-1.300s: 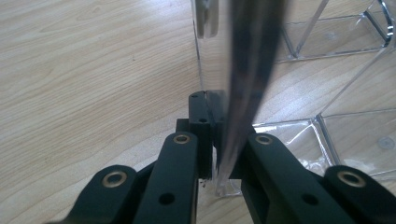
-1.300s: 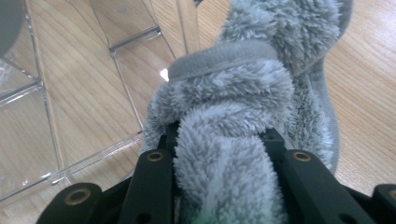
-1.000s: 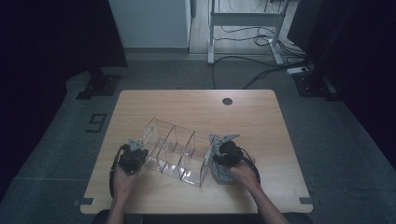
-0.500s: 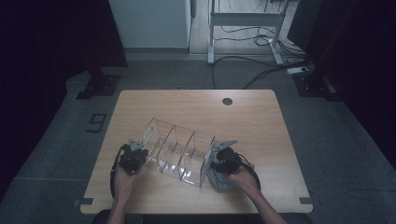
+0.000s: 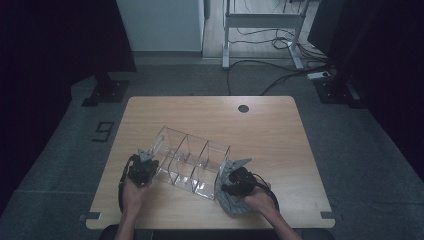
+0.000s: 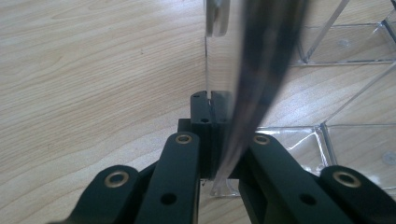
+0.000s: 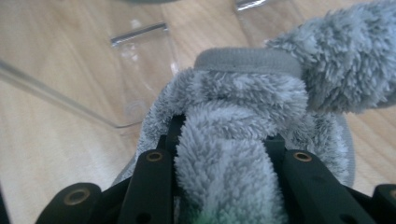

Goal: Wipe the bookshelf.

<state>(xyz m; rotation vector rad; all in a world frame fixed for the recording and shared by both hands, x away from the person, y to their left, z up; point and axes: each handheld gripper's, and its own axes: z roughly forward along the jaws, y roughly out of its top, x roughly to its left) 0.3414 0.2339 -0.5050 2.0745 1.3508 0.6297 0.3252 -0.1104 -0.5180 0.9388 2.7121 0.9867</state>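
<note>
A clear acrylic organizer (image 5: pixel 187 160) with several compartments lies askew on the wooden table (image 5: pixel 280 135). My left gripper (image 5: pixel 148 164) is shut on the edge of its left end wall; in the left gripper view the jaws (image 6: pixel 215 135) pinch that clear wall (image 6: pixel 219 56). My right gripper (image 5: pixel 226 182) is shut on a grey fluffy cloth (image 5: pixel 234 202), which presses against the organizer's right end. In the right gripper view the cloth (image 7: pixel 233 112) bulges between and over the jaws (image 7: pixel 224 140), with the clear organizer (image 7: pixel 140 70) just beyond it.
A round black cable hole (image 5: pixel 243 108) sits near the table's far edge. The near edge lies just behind both hands. Beyond the table are a metal desk frame (image 5: pixel 260 20) and cables (image 5: pixel 280 70) on the floor.
My right gripper has slid the cloth a little toward the table's near edge along the organizer's right end. The left gripper and the organizer have stayed put.
</note>
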